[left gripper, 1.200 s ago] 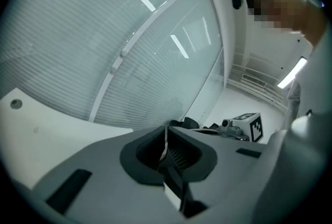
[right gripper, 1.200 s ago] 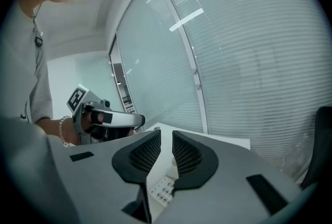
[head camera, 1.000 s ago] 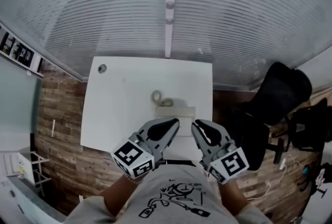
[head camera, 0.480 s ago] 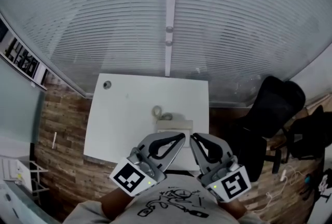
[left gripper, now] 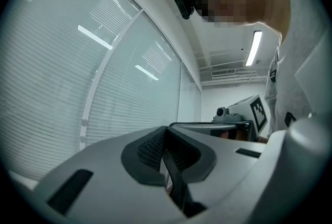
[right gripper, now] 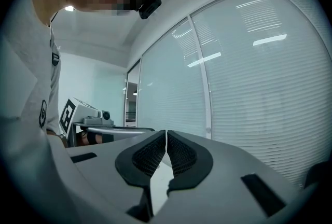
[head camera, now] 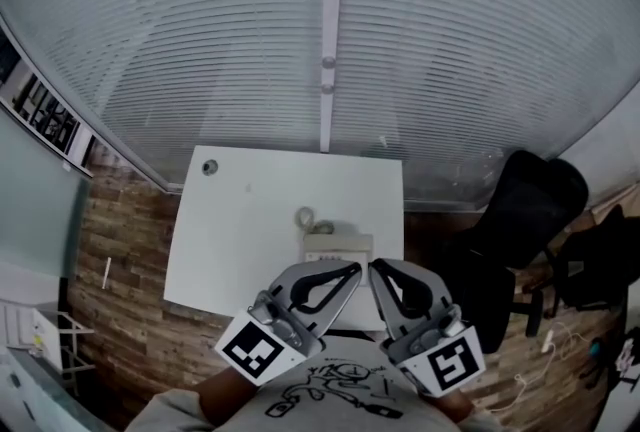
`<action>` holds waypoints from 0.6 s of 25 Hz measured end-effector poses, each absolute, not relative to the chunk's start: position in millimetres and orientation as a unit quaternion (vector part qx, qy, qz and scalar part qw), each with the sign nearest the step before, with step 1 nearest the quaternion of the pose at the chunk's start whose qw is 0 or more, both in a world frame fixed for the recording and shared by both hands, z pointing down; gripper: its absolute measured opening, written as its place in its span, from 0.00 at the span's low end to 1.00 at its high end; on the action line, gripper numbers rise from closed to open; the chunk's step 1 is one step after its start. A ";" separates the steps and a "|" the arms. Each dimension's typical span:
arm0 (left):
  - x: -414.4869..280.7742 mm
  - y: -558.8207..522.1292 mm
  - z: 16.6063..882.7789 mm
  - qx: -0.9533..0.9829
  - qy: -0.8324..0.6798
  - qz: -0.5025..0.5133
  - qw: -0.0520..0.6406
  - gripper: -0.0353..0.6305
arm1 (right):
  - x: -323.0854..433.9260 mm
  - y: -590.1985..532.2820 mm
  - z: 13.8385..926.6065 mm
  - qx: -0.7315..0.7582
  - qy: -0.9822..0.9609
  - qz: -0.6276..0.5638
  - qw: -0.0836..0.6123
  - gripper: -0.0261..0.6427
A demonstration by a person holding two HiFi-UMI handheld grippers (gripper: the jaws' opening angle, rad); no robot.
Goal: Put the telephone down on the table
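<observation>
Left claw (left gripper: 166, 136) fully closed, pads together, nothing held. Right claw (right gripper: 166, 137) likewise closed and empty.

Against the view a second ago, the white surface (head camera: 250, 220) appears smaller and lower in the head view. Both claws stand higher above it, and the left cube (head camera: 262, 352) has rolled to present one marker face.

The telephone (head camera: 337, 245) lies on the surface near its 5 o'clock edge, with the coiled cord (head camera: 305, 217) at its 11 o'clock and the claw tips at its 6 o'clock.

Writing: the shirt print (head camera: 335, 390) is cut off by the frame and illegible. The wall notices (head camera: 40, 108) at 9 o'clock are too small to read. The telephone's keys cannot be made out.
</observation>
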State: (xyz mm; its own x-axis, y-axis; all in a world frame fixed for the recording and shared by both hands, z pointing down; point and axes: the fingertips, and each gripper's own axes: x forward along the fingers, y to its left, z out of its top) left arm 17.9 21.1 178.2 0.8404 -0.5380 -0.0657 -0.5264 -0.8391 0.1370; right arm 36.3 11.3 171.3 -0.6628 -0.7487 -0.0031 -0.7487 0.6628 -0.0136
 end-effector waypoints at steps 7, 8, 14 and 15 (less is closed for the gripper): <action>14.5 16.9 178.7 0.957 -0.280 -0.051 0.060 0.06 | 37.8 9.6 173.7 -0.414 0.910 -0.007 -0.001 0.10; 14.2 16.3 178.2 0.957 -0.280 -0.052 0.060 0.06 | 38.2 9.3 173.6 -0.415 0.910 -0.008 0.000 0.10; 13.7 10.7 178.6 0.956 -0.282 -0.051 0.062 0.06 | 38.6 4.7 174.1 -0.416 0.910 -0.007 -0.002 0.09; 14.0 9.4 178.6 0.956 -0.282 -0.051 0.061 0.06 | 38.9 3.3 174.4 -0.416 0.910 -0.007 -0.003 0.09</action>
